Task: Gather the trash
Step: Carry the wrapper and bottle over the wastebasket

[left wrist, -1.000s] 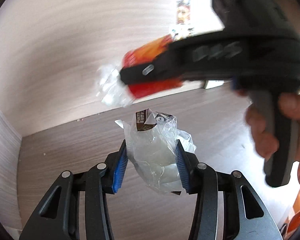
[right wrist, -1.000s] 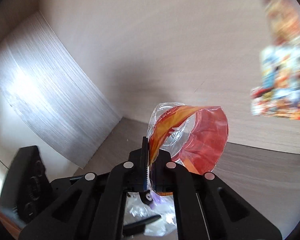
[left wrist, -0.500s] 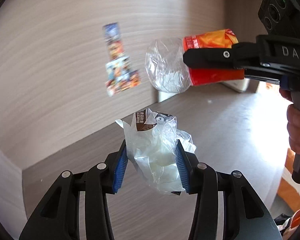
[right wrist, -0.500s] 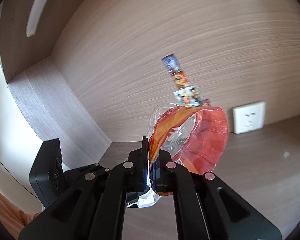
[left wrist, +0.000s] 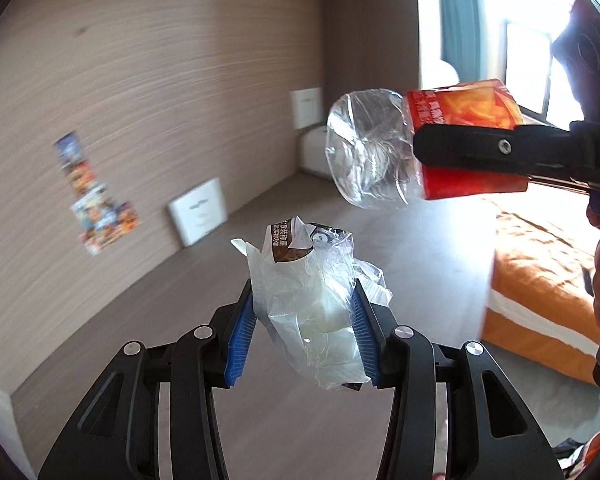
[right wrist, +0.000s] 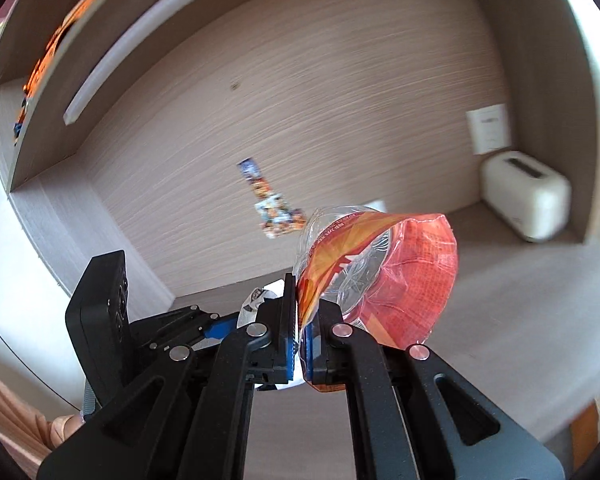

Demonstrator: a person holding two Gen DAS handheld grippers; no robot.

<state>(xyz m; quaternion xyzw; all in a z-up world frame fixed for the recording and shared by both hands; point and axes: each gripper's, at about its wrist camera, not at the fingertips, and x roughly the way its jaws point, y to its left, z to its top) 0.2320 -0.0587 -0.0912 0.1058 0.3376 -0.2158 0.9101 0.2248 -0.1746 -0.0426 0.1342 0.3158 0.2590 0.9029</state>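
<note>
My left gripper [left wrist: 304, 316] is shut on a crumpled clear plastic wrapper [left wrist: 316, 312] with a brown printed label, held above the wooden desk [left wrist: 160, 320]. My right gripper [right wrist: 302, 312] is shut on the red-orange label of a crushed clear plastic bottle [right wrist: 380, 276], also in the air. In the left wrist view the bottle [left wrist: 380, 160] and the right gripper [left wrist: 480, 152] hang at the upper right, above and beyond the wrapper. In the right wrist view the left gripper [right wrist: 204, 328] sits low at the left.
A wood-grain back wall [left wrist: 160, 100] carries a strip of colourful stickers [left wrist: 96, 204] and a white socket plate [left wrist: 198, 210]. A white toaster [right wrist: 528, 200] stands in the desk's far right corner. An orange bed [left wrist: 548, 272] lies right of the desk. A shelf [right wrist: 48, 56] runs above.
Both grippers have swung right with their trash held. The stickers slid left in view; the toaster, window and bed came into sight.
</note>
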